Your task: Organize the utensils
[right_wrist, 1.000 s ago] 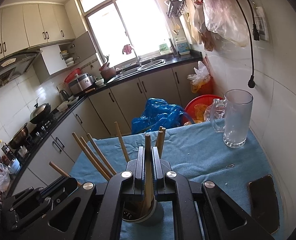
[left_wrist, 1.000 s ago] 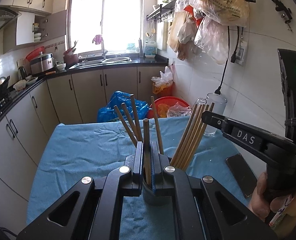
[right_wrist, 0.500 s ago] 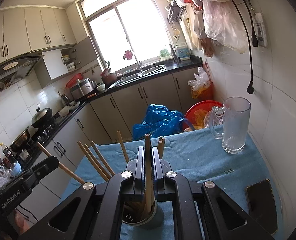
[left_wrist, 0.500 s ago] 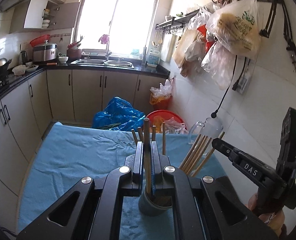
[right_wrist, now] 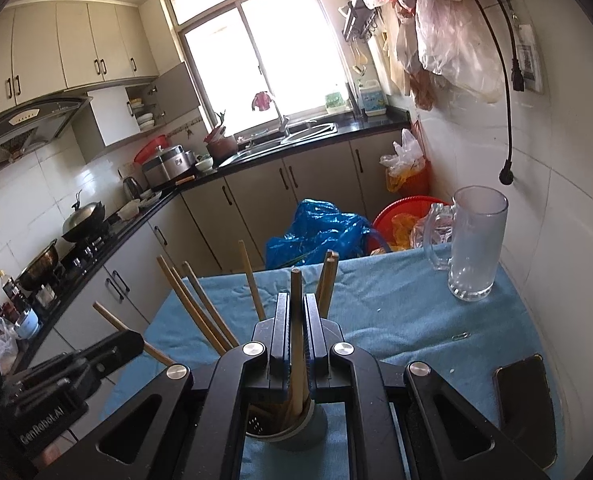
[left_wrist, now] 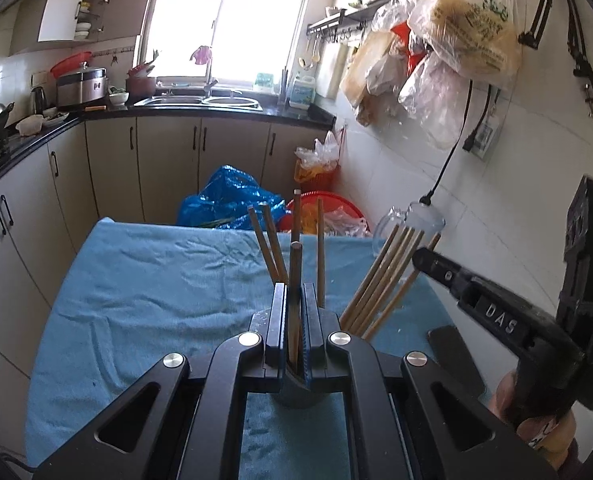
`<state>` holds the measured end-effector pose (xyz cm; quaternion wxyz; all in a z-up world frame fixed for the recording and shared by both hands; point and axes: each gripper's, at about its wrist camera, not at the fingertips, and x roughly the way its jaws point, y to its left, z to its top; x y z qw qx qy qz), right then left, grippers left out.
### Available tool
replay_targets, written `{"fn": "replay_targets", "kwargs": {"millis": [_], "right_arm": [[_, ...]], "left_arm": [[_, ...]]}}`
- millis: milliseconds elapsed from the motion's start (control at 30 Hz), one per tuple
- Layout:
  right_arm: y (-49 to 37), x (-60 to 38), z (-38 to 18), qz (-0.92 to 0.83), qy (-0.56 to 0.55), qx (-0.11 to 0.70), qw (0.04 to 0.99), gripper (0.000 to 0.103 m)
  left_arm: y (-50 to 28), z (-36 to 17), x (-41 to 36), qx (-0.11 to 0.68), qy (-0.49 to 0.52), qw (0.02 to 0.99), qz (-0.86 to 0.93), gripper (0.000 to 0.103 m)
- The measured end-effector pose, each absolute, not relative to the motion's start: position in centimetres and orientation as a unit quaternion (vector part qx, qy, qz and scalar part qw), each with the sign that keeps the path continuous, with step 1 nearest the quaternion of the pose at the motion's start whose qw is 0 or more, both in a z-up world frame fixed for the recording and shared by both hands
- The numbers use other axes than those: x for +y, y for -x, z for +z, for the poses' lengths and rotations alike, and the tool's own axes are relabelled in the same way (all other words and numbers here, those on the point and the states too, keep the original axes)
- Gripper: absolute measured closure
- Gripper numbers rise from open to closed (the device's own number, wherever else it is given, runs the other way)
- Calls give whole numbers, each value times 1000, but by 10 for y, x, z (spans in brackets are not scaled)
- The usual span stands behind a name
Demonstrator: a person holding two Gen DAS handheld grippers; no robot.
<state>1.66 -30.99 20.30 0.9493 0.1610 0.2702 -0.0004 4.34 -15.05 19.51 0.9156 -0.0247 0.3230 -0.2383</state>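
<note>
A grey utensil cup (left_wrist: 296, 394) stands on the blue cloth (left_wrist: 156, 292), holding several wooden chopsticks (left_wrist: 384, 280). My left gripper (left_wrist: 295, 332) is shut on one upright chopstick (left_wrist: 295, 280) whose lower end is inside the cup. My right gripper (right_wrist: 296, 336) is shut on another chopstick (right_wrist: 296, 312) that also reaches down into the cup (right_wrist: 296, 432). The right gripper's body shows in the left wrist view (left_wrist: 496, 320), beside the fanned chopsticks. The left gripper's body shows at the lower left of the right wrist view (right_wrist: 68, 376).
A glass mug (right_wrist: 474, 244) stands at the far right of the table near the tiled wall. A dark phone (right_wrist: 526, 404) and a paper clip (right_wrist: 461, 336) lie on the cloth at the right. Blue bag (left_wrist: 228, 200) and red basin (left_wrist: 328, 212) sit beyond the table.
Both grippers have risen and tilted, so the cup sits lower in each view. Each still grips its chopstick over the cup.
</note>
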Motion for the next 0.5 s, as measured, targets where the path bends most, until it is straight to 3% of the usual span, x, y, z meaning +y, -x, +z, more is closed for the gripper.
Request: {"fn": "replay_targets", "kwargs": {"millis": [500], "right_arm": [[-15, -312, 202, -3, -166, 271, 948, 96]], "left_arm": [[-38, 190, -159, 315, 0, 920, -231, 97]]}}
